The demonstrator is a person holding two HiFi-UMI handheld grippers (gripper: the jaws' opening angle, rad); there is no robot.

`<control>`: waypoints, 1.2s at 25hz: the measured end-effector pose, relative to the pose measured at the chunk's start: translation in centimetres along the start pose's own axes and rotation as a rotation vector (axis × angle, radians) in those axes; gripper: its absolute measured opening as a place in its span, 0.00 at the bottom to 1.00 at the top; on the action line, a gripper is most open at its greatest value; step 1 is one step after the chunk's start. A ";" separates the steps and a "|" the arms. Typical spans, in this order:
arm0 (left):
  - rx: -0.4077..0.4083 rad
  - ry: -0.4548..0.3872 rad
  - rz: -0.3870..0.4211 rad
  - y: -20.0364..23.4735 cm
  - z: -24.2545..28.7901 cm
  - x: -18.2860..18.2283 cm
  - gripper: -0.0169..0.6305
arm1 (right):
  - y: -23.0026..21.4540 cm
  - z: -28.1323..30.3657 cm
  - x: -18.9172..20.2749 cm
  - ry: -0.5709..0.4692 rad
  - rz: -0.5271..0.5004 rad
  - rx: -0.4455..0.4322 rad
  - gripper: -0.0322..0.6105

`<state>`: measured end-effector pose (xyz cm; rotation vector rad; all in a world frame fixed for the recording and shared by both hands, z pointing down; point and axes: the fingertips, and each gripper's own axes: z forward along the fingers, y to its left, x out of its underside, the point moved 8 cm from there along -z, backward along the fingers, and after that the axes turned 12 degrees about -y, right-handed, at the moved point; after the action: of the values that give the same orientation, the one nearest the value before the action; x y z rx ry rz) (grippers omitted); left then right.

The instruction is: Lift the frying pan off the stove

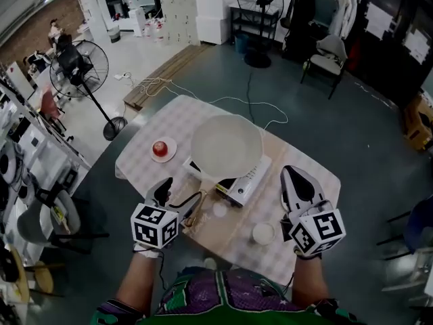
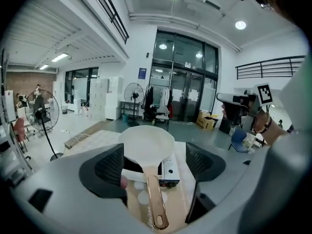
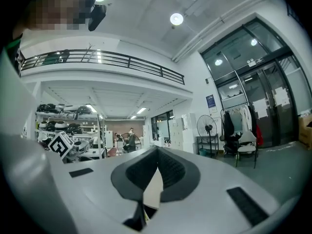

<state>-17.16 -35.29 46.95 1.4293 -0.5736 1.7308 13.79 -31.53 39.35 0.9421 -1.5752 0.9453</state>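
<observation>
Nearest us are the two marker cubes [image 1: 154,225], one on each claw, held low over the near edge of the worktop [image 1: 152,124]. The left claw [image 2: 156,164] stands wide, with nothing pressed between its jaws. In the left gripper view the copper-coloured handle [image 2: 155,199] lies in the gap between them, apart from both. The right claw [image 1: 292,173] is closed to a point with its jaws together, and we see nothing gripped in it. It hovers at about four o'clock from the stove [image 1: 247,181].

The frying pan [image 1: 226,146], pale inside, sits on the stove in the middle of the worktop, its handle reaching out toward seven o'clock, at the left claw. At nine o'clock from the frying pan a small plate [image 1: 170,156] carries a round red thing [image 1: 160,148]. A white cup [image 1: 263,233] stands at five o'clock from the stove, just beside the right claw.
</observation>
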 end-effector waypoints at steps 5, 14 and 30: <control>-0.003 0.140 0.005 -1.6 5.3 2.4 0.65 | -3.3 0.0 1.5 0.020 0.043 0.001 0.06; -0.053 0.326 0.002 -0.4 11.0 8.3 0.65 | -5.7 -0.1 4.4 0.041 0.097 0.016 0.06; -0.052 0.647 -0.048 0.9 15.8 14.3 0.64 | -5.8 -1.4 5.4 0.119 0.115 -0.014 0.06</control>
<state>-9.11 -43.66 64.77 0.7629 -0.2233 1.9813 18.68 -33.04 45.50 0.7781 -1.5458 1.0500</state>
